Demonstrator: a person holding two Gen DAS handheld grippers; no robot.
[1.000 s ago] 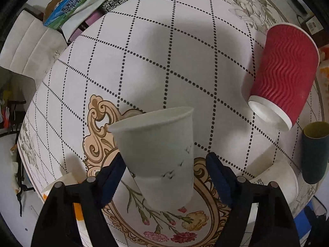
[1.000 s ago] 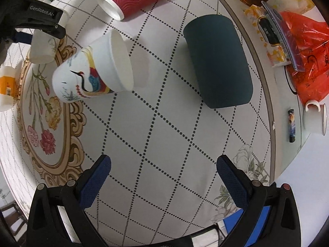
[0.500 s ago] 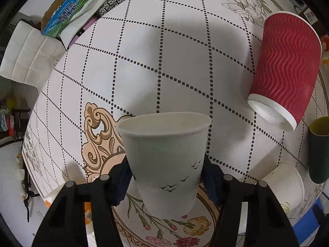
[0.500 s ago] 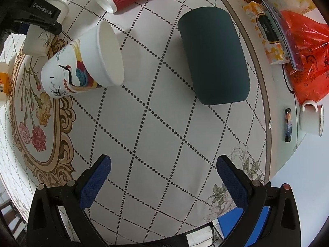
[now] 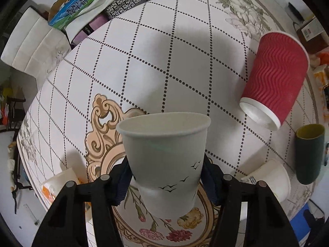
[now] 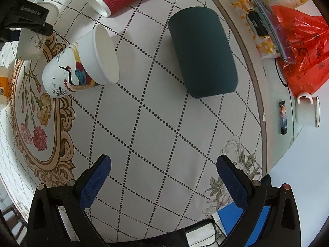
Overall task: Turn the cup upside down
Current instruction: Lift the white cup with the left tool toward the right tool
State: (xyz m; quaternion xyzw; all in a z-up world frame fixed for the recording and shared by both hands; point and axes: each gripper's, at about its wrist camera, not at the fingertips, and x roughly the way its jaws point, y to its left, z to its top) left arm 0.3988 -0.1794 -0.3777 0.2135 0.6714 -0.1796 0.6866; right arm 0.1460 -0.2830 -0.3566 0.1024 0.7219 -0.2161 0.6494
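Observation:
A white paper cup (image 5: 164,156) printed with small black birds sits between the blue pads of my left gripper (image 5: 166,182), which is shut on its lower body. The cup's open rim points away from me toward the far side of the table, and a sliver of its inside shows. In the right wrist view the same cup (image 6: 28,45) hangs under the left gripper (image 6: 30,18) at the top left. My right gripper (image 6: 162,182) hovers open above bare tablecloth (image 6: 144,123), holding nothing.
Lying on their sides are a red rippled cup (image 5: 275,76), a dark green cup (image 6: 202,51) and a white crane-print cup (image 6: 82,65). An orange-labelled container (image 5: 55,187) stands at the left. A red bag (image 6: 302,47), mug (image 6: 308,111) and boxes crowd the table's edges.
The left jaws closed from wide apart onto the white bird cup, which turned a little to sit square between the pads. The right gripper stayed open and hardly moved.

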